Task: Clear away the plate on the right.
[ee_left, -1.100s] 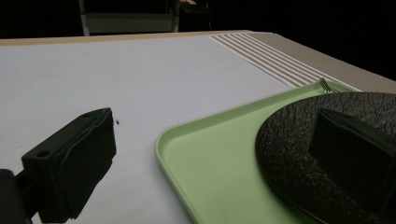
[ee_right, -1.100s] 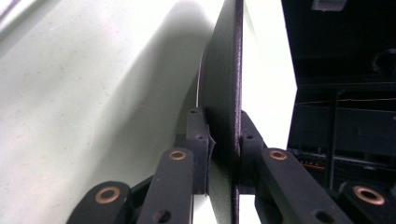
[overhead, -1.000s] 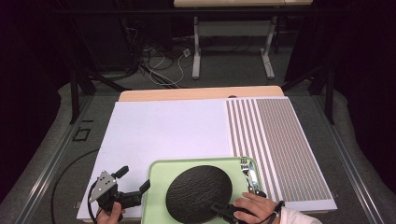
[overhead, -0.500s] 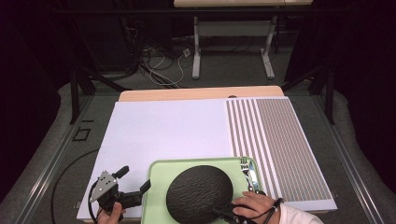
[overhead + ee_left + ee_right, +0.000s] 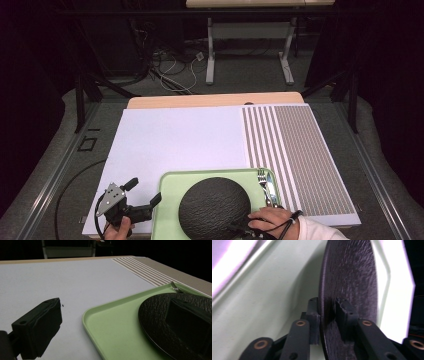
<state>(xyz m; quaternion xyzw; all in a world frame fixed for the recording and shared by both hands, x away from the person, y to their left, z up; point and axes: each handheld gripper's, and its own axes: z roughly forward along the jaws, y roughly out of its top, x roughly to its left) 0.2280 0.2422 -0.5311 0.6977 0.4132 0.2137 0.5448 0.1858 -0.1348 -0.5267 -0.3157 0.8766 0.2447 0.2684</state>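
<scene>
Black plate (image 5: 348, 277) edge-on between right gripper (image 5: 327, 305) pads, grip uncertain — left gripper (image 5: 145, 192) spread.

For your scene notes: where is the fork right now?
In the high view the fork lies along the right edge of the green tray, beside the black plate.

This looks like a lab or recording studio: dark curtains (image 5: 30, 75) close in a grey carpeted floor (image 5: 60, 150), loose cables (image 5: 170, 67) trail beneath a metal-legged bench (image 5: 250, 30), and a white test mat (image 5: 180, 135) with printed stripes covers the surface.
</scene>
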